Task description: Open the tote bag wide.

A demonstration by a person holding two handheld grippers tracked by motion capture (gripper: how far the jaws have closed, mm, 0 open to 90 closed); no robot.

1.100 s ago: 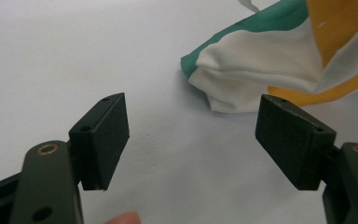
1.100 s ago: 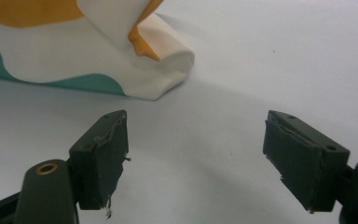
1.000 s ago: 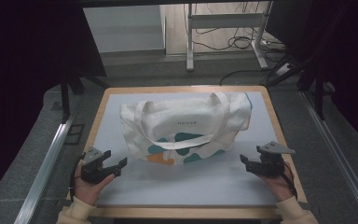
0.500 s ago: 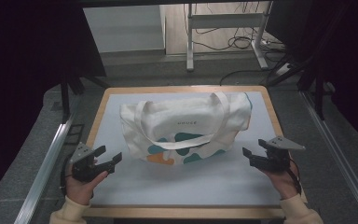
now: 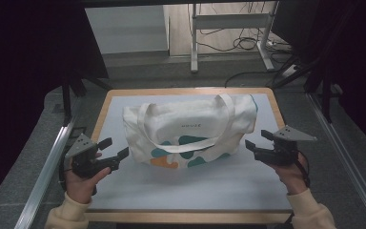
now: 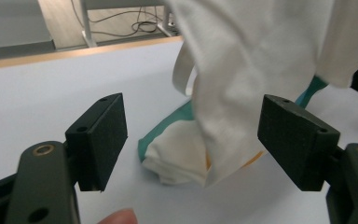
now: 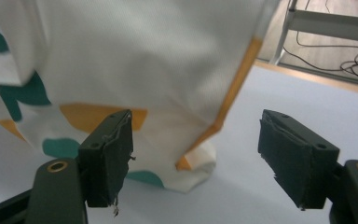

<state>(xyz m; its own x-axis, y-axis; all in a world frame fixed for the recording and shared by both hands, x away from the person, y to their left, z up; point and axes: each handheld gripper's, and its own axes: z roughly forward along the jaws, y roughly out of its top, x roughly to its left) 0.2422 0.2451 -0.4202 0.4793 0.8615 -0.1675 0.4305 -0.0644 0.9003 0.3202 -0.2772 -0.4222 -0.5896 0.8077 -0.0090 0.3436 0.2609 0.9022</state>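
Slumped tote bag (image 5: 190,129), contents hidden, between wide-open, empty left gripper (image 5: 114,149) and right gripper (image 5: 253,140).

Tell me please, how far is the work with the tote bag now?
Done: nothing visible yet; the tote bag lies on the white table mat, slumped, one handle across its front. In hand: the left claw and right claw are open, one near each end of the bag, gripping nothing. Left: probably taking hold of the bag and handling it.
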